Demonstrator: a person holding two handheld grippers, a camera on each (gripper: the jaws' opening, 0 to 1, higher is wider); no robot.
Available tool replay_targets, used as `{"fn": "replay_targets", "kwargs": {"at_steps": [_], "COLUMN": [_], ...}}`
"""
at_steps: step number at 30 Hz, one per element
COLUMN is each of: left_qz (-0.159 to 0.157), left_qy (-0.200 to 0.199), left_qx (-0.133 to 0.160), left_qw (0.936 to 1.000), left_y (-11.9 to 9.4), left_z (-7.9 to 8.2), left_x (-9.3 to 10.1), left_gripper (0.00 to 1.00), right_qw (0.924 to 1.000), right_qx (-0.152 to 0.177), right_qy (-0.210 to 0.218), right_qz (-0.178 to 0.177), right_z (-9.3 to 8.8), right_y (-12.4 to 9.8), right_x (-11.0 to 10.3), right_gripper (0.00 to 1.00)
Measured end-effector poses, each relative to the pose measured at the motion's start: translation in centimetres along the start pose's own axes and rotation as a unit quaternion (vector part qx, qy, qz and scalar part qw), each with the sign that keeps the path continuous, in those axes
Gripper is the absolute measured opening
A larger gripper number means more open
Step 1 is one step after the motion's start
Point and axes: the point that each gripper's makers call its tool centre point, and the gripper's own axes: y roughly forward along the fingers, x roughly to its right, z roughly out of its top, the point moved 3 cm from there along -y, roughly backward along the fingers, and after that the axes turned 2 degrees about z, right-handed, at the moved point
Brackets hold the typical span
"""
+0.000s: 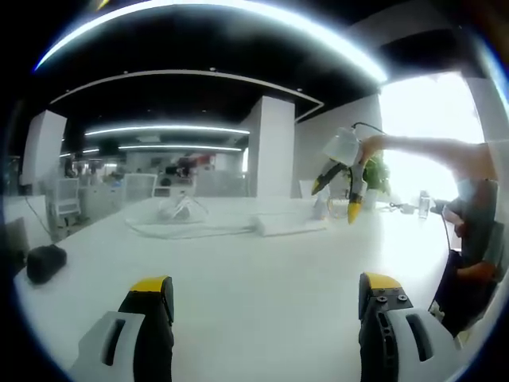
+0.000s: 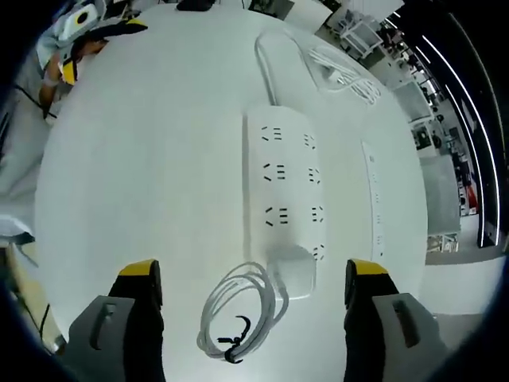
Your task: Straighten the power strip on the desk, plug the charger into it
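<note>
The right gripper (image 2: pixel 250 298) is shown poised above the white desk (image 2: pixel 143 183), its yellow-tipped fingers (image 2: pixel 140 274) spread wide and holding nothing. The power strip (image 2: pixel 285 187) is seen lying flat between and beyond the two fingers, its long axis running away from them; its own cable (image 2: pixel 266 56) leads off the far end towards a loose bundle of white wire (image 2: pixel 346 72). The charger (image 2: pixel 293 270), a white block, is seen resting on the near end of the strip, just inside the gap between the fingers and nearer the right one; whether its pins are seated cannot be told. Its coiled cord (image 2: pixel 238 314) lies on the desk just beside it, towards the left finger. In the left gripper view the left gripper (image 1: pixel 266 298) is held low over bare desk, fingers likewise spread and empty, and the right gripper (image 1: pixel 340 187) is seen raised beyond it. The step in hand is judged to be taking hold of the charger. It is best approached squarely from above and pinched across its flat sides, with the cord kept clear of the fingers, so that the strip is not dragged askew.
</note>
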Motion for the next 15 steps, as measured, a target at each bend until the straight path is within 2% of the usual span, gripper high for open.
{"fn": "replay_targets", "kwargs": {"at_steps": [9,13,15], "left_qz": [0.000,-0.001,-0.001], "left_qy": [0.003,0.004,0.004], "left_qx": [-0.002,-0.002,-0.003], "left_qw": [1.0000,1.0000,1.0000], "left_y": [0.2,0.3,0.3], "left_z": [0.1,0.1,0.1], "left_x": [0.1,0.2,0.2], "left_gripper": [0.99,0.99,0.99], "right_qw": [0.9998,0.9995,0.9994], "right_qx": [0.009,0.007,0.005], "right_qy": [0.008,-0.002,-0.004], "right_qz": [-0.015,-0.029,-0.034], "right_z": [0.1,0.2,0.1], "right_y": [0.0,0.0,0.1], "right_x": [0.8,1.3,1.5], "right_gripper": [0.74,0.59,0.58]}}
